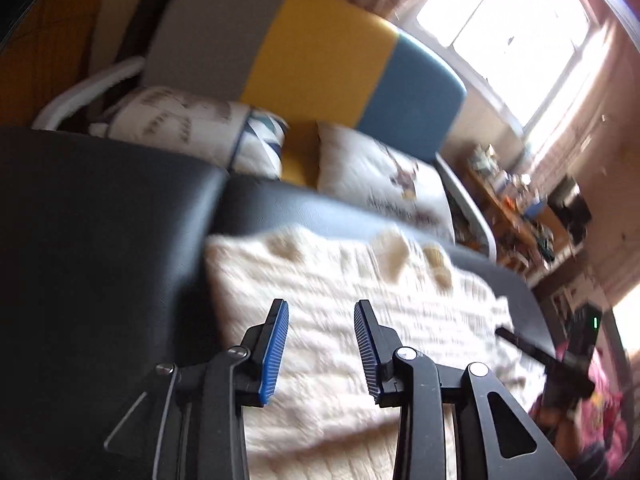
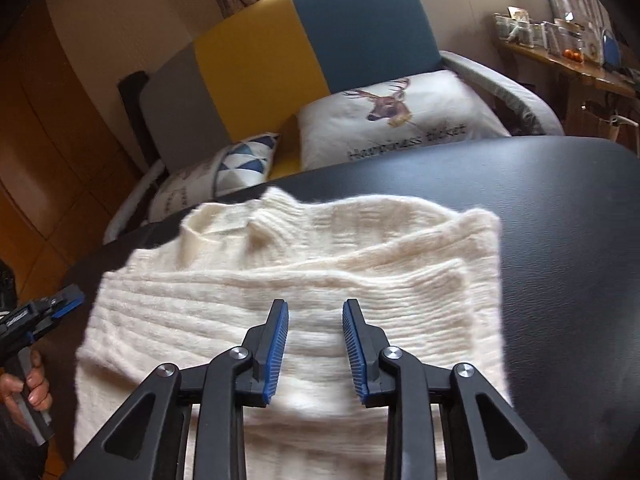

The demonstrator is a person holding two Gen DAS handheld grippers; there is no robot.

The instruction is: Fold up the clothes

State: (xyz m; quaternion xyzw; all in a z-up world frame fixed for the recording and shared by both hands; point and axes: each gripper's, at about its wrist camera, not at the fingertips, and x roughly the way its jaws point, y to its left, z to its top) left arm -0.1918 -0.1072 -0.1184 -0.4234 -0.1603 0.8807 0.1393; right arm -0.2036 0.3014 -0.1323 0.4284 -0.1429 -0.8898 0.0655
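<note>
Cream knitted sweater (image 2: 304,280) spread flat on a black padded surface (image 2: 560,208), partly folded into a rough rectangle, collar toward the far edge nearest a striped sofa (image 2: 280,60) with a deer-print cushion (image 2: 400,120). Long axis probably running from the collar at the far edge back toward the near edge under both tools; hem out of view, so full length unclear. Pointing, by the collar, away from the holder and toward the sofa.

Right gripper (image 2: 315,344) hovering above the middle of the knit, jaws spread, pinching nothing. Left gripper (image 1: 321,348) likewise spread and empty in its own blurred view; seen from the right view, sitting off the left edge of the sweater, held in a hand (image 2: 28,384).

Likely risks, judged from here: pinching only the top layer, leaving the fold beneath to slip open; dragging thick fuzzy knit across the smooth padding, skewing the rectangle; uneven lifting between the two sides, twisting the fold line; fabric near the far edge sliding off toward the sofa
</note>
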